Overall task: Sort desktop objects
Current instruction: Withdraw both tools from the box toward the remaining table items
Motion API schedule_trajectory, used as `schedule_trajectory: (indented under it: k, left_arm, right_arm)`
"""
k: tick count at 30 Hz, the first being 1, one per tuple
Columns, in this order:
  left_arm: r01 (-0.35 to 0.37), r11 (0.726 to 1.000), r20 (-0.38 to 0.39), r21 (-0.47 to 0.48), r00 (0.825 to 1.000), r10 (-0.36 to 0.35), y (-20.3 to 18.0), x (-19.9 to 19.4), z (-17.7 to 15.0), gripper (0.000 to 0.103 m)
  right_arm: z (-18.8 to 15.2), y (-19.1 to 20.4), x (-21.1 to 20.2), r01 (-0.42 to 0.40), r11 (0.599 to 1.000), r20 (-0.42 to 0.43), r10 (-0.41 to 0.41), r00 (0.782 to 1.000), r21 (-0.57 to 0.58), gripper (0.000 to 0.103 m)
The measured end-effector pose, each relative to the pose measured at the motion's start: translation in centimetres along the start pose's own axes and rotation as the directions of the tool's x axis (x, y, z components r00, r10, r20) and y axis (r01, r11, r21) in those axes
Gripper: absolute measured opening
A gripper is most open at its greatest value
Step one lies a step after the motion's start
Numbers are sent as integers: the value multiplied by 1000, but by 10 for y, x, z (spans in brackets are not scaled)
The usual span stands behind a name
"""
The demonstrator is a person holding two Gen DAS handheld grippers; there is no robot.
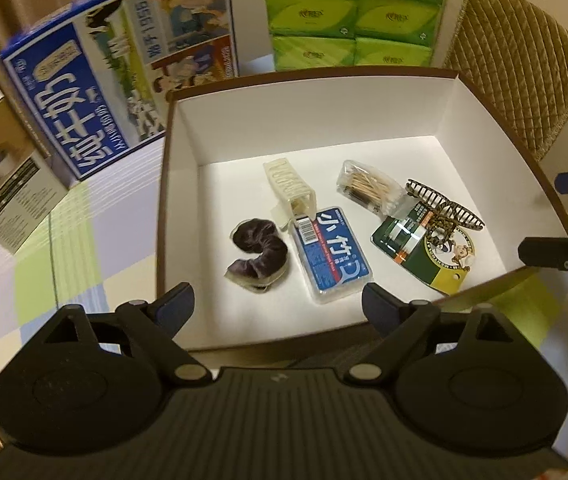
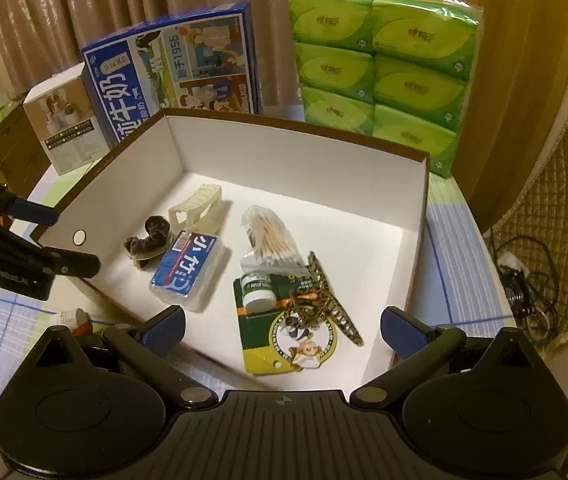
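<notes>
Left tool point(image 1: 278, 306) and right tool point(image 2: 282, 326) gape, empty.

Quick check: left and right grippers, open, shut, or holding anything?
Left gripper: open, holding nothing, above the box.
Right gripper: open, holding nothing.

Milk carton point(image 2: 172, 76), box's 11 o'clock: "1956" legible, large Chinese characters "牛奶". Left gripper point(image 2: 64, 236) body, 9 o'clock: "GenRobot.AI". Remaining small print illegible.

Both wrist views down into box point(image 1: 188, 152)
</notes>
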State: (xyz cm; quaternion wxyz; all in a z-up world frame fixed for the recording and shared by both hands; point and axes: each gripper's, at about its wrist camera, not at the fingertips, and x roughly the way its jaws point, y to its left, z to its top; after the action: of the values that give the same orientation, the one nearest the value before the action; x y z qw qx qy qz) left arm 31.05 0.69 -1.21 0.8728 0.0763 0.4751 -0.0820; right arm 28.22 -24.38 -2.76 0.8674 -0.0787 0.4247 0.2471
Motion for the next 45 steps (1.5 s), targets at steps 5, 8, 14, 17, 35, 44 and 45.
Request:
schedule_trajectory:
  k: [5, 8, 14, 17, 35, 44, 45]
  left_arm:
    - [-17, 1000, 1, -27, 1000, 17, 0, -17, -7, 90]
    - [-14, 999, 8, -39, 1000, 14, -2, -30, -12, 90]
    - [-18, 998, 43, -54, 999, 21, -10, -55, -25, 93]
    - [-24, 999, 63, -47, 998, 27, -16, -68, -34, 93]
    - [-35, 997, 93, -75, 995, 42, -36, -113, -82, 96]
    - [-37, 996, 75, -86, 996, 43, -45, -118, -101, 96]
    - [-37, 995, 73, -87, 996, 44, -46, -118, -103, 96]
  right_arm:
    - [-6, 4, -11, 1, 1000, 6, -1, 1000, 15, 101]
    - [-10, 8, -18, 3, 1000, 15, -4, 1000, 23, 101]
    - [-21, 17, -35, -10, 999, 40, 8, 999, 40, 101]
    - [-26, 24, -43, -13, 999, 48, 11, 999, 42, 101]
    - [-55, 48, -82, -22, 997, 99, 15, 995, 75, 101]
    - [-71, 55, -89, -28, 998, 98, 22, 995, 51, 101]
    - [-73, 55, -89, -26, 999, 95, 21, 995, 48, 101]
